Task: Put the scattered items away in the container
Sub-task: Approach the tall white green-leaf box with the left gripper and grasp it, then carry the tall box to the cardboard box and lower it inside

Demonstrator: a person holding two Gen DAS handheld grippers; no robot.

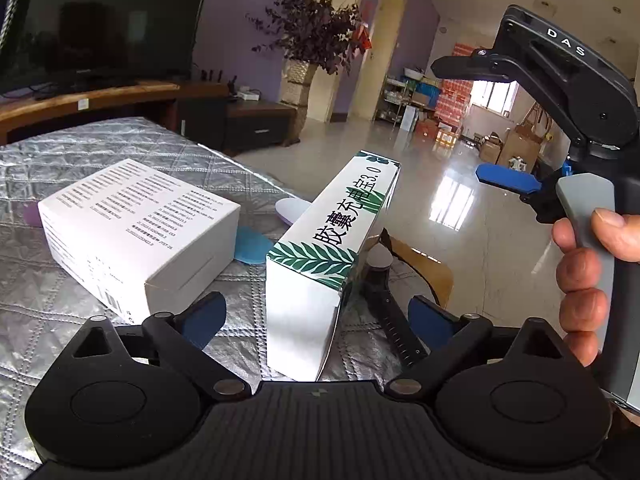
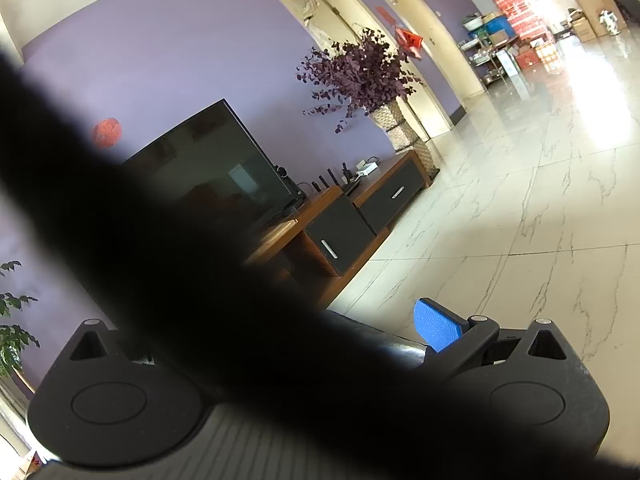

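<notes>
A home living room: television on a wooden cabinet, potted plant.

Tall white box with green leaf print, frame centre: large black Chinese characters run along its side, "胶囊充电宝3.0". Right gripper, upper right of frame: white letters "DAS" on black body. Flat white box, left of frame: columns of small print and barcode at near corner, too small to read.
</notes>
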